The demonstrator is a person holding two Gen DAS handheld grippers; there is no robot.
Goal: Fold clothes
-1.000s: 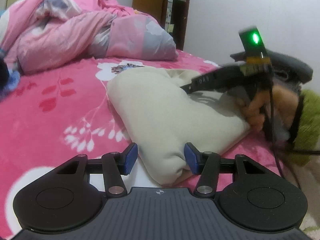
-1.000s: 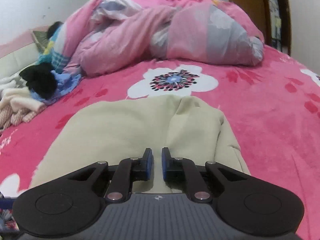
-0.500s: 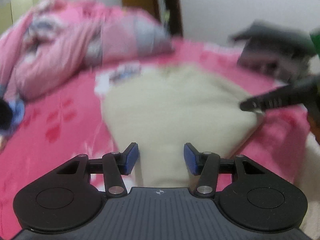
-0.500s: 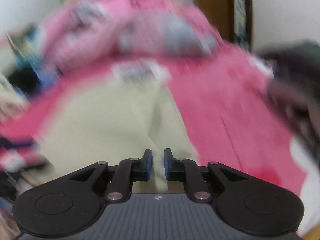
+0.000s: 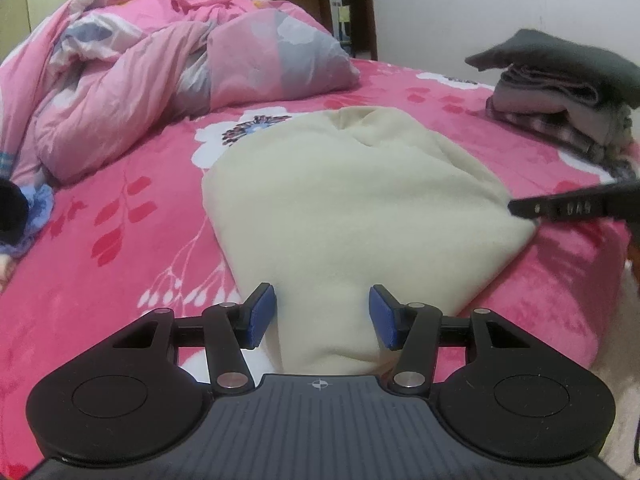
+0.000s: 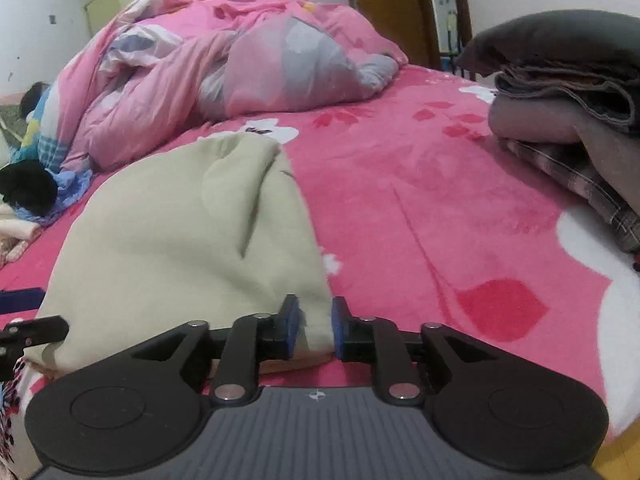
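Pink flowered bedding (image 5: 120,240) carries a cream garment (image 5: 352,216), folded into a long bundle near the bed's front edge. From the left wrist, the left gripper (image 5: 322,316) straddles the bundle's near end, blue pads (image 5: 260,316) apart and not visibly pressing. From the right wrist, the right gripper (image 6: 313,330) is opening, the garment's near corner between its jaws. Released unevenly, that corner may spring back and spoil the fold. Folded clothes (image 6: 568,92) are stacked well apart.

Home bedroom: bed (image 5: 120,248), rumpled pink duvet (image 5: 160,72), wooden door (image 6: 384,4).
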